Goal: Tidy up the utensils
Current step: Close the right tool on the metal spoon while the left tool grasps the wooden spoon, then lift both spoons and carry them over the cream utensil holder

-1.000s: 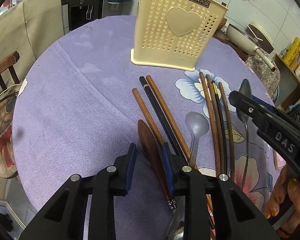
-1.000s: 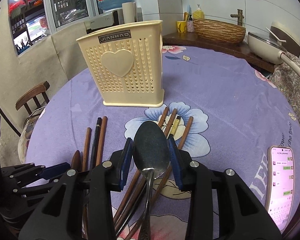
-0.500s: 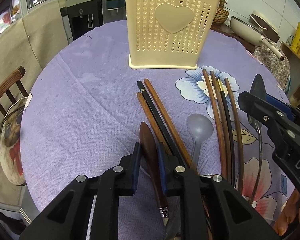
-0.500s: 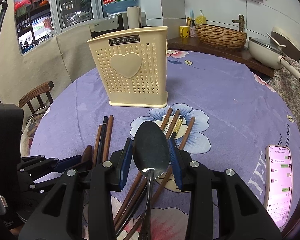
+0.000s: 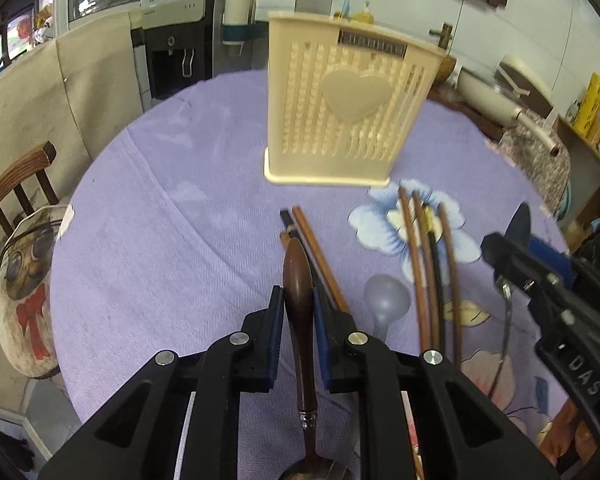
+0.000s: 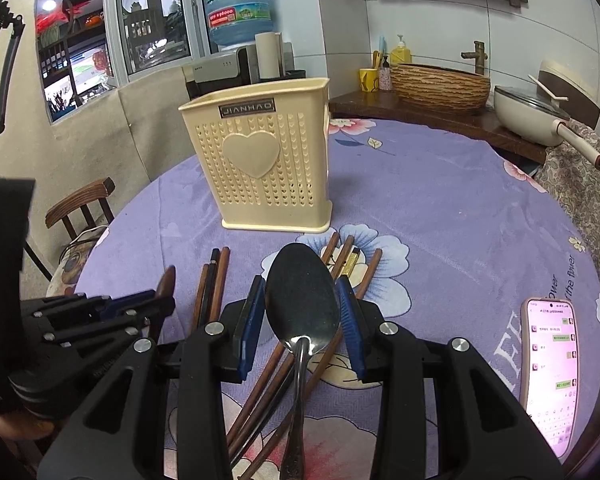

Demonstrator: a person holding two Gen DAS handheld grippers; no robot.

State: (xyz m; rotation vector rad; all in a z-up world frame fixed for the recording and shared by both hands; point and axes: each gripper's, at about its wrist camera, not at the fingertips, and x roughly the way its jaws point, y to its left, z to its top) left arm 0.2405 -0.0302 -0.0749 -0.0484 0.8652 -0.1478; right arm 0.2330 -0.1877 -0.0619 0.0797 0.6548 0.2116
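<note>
Upright, the holder [image 6: 260, 164] hides its contents; left claw [image 5: 296, 312] clenches wooden spoon [image 5: 298, 280], right claw [image 6: 300, 308] metal spoon [image 6: 302, 304]

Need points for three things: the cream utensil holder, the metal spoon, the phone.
cream utensil holder [image 6: 260, 168], right wrist view, on the heart on its front wall.
metal spoon [image 6: 302, 300], right wrist view, on the bowl, between the right gripper's fingers.
phone [image 6: 552, 372], right wrist view, on the lit screen.

Left tool [image 5: 296, 312] clamped on wooden spoon handle [image 5: 298, 280], holder [image 5: 346, 108] beyond.
</note>
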